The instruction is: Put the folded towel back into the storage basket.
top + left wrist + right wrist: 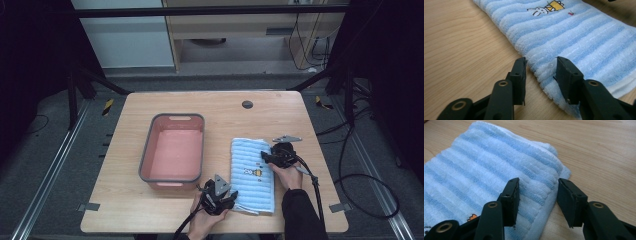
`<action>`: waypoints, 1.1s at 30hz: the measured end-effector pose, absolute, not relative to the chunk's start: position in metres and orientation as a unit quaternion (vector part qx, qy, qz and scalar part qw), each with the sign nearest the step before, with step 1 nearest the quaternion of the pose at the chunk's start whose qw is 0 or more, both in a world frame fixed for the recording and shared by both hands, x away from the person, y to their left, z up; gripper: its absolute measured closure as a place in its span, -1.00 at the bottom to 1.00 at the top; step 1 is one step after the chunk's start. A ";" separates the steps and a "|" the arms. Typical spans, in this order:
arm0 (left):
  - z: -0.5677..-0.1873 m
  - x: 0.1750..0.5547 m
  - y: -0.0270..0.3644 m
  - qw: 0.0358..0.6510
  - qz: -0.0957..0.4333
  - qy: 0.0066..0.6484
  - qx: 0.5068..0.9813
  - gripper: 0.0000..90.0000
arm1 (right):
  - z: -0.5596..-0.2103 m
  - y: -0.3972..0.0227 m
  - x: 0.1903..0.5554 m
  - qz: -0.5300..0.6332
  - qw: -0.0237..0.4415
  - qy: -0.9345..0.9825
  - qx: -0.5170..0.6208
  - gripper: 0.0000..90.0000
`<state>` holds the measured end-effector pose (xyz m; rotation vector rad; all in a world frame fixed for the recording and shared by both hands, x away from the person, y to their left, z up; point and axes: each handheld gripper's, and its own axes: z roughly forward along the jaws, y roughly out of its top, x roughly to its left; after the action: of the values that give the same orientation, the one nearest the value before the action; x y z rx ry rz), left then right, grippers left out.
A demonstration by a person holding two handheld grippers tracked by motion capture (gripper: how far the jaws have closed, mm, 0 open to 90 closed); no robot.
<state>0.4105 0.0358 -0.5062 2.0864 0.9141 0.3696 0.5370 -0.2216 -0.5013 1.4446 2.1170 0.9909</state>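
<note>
1. two grippers sit at one folded blue striped towel [253, 175] on the wooden table [125, 200], one at each long edge.
2. left gripper [541, 75]: jaws apart, straddling the towel's folded edge near a corner. one finger [520, 77] rests on bare wood just beside the cloth; the other finger [569, 80] lies over the terry pile. the edge runs through the gap between them, unpinched.
3. beyond the left fingers, farther along the towel, a small printed rabbit motif [546, 7] with a yellow shape shows on the stripes.
4. right gripper [537, 200]: jaws apart as well. one finger [510, 200] sits on the towel's striped top; the other finger [571, 202] is off the cloth over bare wood. the hemmed edge lies between them, and a rounded towel corner sits just past the fingertips.
5. high view: left gripper [219, 196] is at the towel's near left corner, right gripper [281, 156] at its right edge, both held in hands coming up from the near side.
6. a grey basin with a pink inside [146, 159] stands on the table beyond the left fingers, just beside the towel, apart from it.
</note>
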 end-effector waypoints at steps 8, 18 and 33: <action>-0.506 0.410 0.033 0.406 0.135 0.368 0.826 0.57 | -0.503 -0.222 0.535 0.368 0.185 0.753 0.513 0.50; -0.505 0.409 0.031 0.411 0.128 0.375 0.821 0.88 | -0.501 -0.219 0.535 0.375 0.173 0.750 0.517 0.83; -0.476 0.404 0.045 0.467 0.127 0.359 0.798 0.93 | -0.466 -0.219 0.520 0.415 0.207 0.739 0.489 0.84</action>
<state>0.4042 0.0446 -0.4758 1.9580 0.8821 0.3120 0.5200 -0.2193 -0.4658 1.3613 2.0584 1.1568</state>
